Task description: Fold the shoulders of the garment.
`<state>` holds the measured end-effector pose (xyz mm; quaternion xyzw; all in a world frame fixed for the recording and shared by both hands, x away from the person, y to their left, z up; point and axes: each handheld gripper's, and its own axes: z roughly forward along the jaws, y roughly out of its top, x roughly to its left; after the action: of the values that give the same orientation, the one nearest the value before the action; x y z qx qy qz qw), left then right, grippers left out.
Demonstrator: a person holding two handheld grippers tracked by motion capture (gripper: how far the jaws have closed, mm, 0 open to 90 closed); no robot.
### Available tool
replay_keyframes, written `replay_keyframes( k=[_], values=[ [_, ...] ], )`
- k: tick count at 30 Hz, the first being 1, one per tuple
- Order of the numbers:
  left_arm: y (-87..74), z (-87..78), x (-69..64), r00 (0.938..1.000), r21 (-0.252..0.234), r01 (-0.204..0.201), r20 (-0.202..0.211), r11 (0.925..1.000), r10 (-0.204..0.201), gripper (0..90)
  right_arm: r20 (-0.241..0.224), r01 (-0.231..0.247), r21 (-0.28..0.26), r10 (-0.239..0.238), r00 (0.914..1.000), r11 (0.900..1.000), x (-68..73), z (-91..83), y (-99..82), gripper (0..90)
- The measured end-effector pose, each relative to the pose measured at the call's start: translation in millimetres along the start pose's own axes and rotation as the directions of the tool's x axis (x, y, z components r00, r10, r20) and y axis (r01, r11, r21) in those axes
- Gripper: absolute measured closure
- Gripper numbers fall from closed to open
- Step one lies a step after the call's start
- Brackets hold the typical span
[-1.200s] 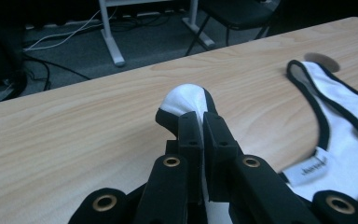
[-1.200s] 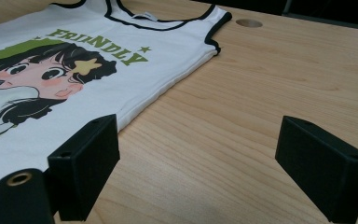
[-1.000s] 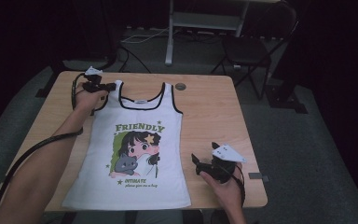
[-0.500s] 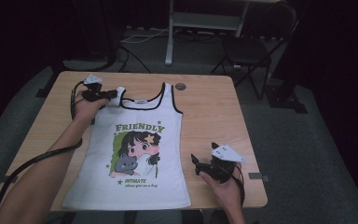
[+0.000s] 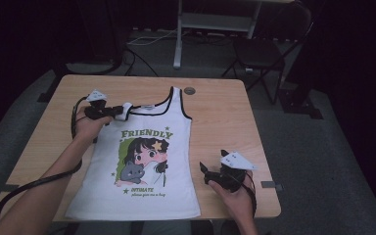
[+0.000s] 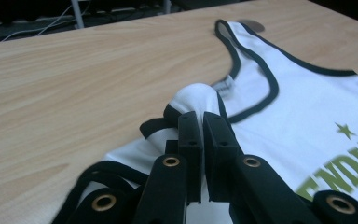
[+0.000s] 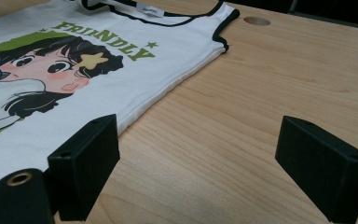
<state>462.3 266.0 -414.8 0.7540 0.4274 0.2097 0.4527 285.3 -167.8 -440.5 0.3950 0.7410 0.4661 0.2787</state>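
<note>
High view is showing a wooden table [image 5: 215, 105] carrying a white tank top [image 5: 142, 191], which is lying face up across the left half of the tabletop with its hem at the near edge (the green word FRIENDLY and a cartoon girl are facing the camera). Beyond the far edge, a dark folding chair [image 5: 262, 51] and a grey stand [image 5: 178, 34] are standing on the carpet, well apart from the work. A small round grommet [image 5: 190, 90] is sitting in the wood just beside the garment's right shoulder strap. The left gripper [image 5: 113, 111] is pinching the left shoulder strap [image 6: 193, 95] with its jaws pressed together on the cloth, and the strap is bunching up and folding inward over the neckline. In the left gripper view the black trim is curling under the jaws, hiding part of the armhole. The right gripper [image 5: 206, 172] is resting low on bare wood just beside the shirt's right side seam, its jaws spread wide and holding nothing, with open tabletop between them.
</note>
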Motion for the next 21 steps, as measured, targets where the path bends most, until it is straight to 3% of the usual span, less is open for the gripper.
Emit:
replay_keyframes(
  k=[8, 21],
  values=[
    [-6.7, -6.0, -6.6, 0.9997, -0.003, 0.000, 0.025, 1.0000, 0.000, 86.6, -0.003, 0.002, 0.003, -0.002, 1.0000, 1.0000, 0.8, 0.2, 0.2, 12.9],
    [-15.3, -15.3, -21.0, 0.9965, 0.003, -0.045, 0.070, 0.9990, 0.044, 86.4, -0.008, 0.002, 0.005, -0.002, 1.0000, 1.0000, 1.9, 0.2, 0.2, 12.9]
  ],
)
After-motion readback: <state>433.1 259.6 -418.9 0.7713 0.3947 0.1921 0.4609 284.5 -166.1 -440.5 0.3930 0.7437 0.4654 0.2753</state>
